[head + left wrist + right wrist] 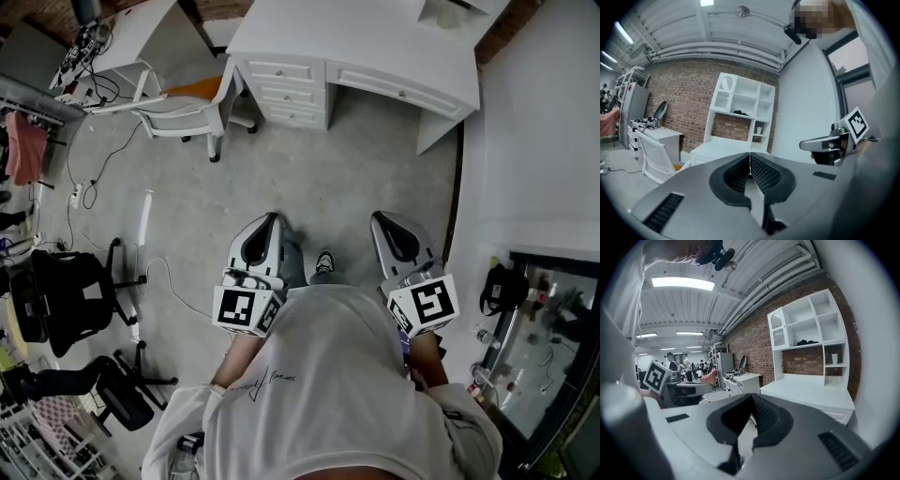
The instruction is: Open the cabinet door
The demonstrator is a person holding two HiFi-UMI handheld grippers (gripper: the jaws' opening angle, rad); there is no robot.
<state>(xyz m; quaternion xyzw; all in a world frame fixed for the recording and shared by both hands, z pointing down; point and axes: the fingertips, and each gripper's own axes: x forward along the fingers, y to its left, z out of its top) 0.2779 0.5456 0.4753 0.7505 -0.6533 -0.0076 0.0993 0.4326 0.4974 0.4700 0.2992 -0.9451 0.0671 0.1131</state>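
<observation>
Cabinet door [724, 91]: taken to be the arched glazed panel at the upper left of the white hutch [745, 105], shut as far as can be told, and well apart from both grippers. Knob or handle too small to make out from here. Set on the white surface [356, 37] against the brick wall [679, 98], with drawers [281, 89] beneath and open shelves [761, 110] to the door's right. Bare floor [309, 178] between there and the person, so first walk in, keeping clear of the white chair [183, 108] off to the left. Left gripper [274, 217] and right gripper [379, 217] held side by side ahead of the body, pointing roughly level toward the hutch, each with jaws pressed together and nothing between them. Part the jaws of the chosen gripper on the way in, not at the door itself. Probably best done with the left gripper, given the door's place on that side of the hutch. Once close, find the handle and the hinge edge before committing. Pinch the handle squarely with the pads, not with the very tips. Pull out along the door's arc, not straight back, and slowly, for fear of sticking or of jarring the glass. Keep the idle gripper low, off the shelves and out of the swing.
</observation>
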